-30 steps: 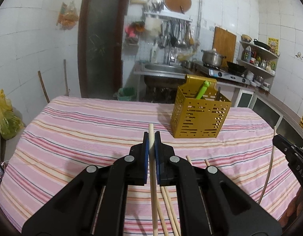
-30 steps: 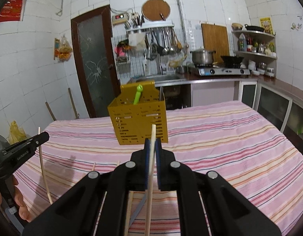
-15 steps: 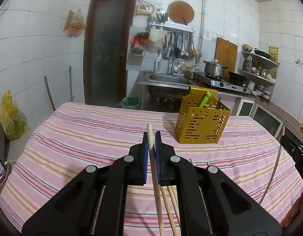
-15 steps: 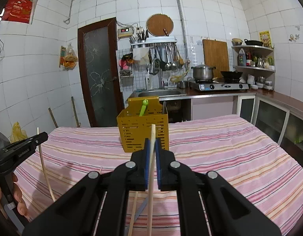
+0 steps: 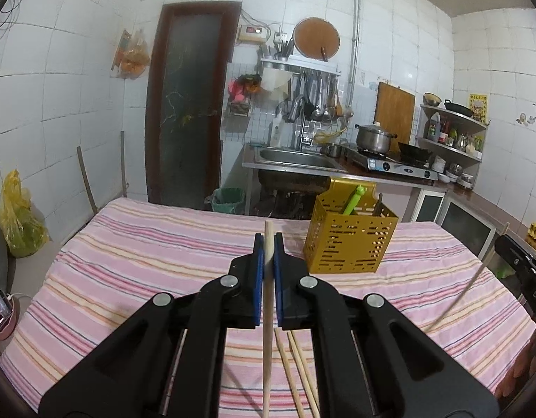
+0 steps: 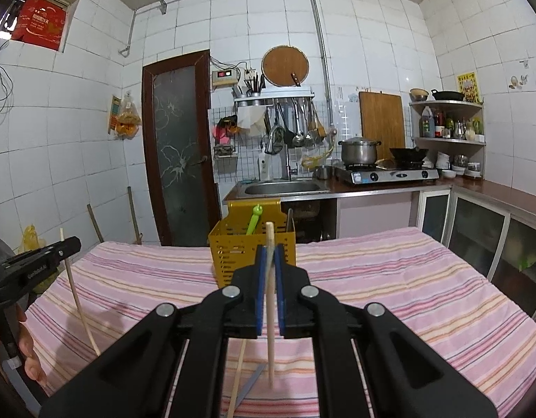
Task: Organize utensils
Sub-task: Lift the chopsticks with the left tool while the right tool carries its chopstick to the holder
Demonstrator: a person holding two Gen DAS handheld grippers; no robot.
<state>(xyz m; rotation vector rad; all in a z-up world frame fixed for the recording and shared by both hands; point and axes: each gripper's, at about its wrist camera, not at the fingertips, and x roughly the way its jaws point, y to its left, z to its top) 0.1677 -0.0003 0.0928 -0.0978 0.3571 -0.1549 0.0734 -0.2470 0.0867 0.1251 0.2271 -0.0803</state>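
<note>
Left gripper (image 5: 268,244) and right gripper (image 6: 269,257) clamped, seemingly raised.

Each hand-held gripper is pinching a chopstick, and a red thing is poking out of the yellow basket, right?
Almost. Each hand-held gripper, left and right, does pinch a chopstick, but the thing poking out of the yellow basket is green, not red. The right wrist view shows it.

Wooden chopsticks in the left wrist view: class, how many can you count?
4: one wooden chopstick clamped in the left gripper, two lying on the striped tablecloth beneath, one in the right gripper. More may be hidden.
</note>
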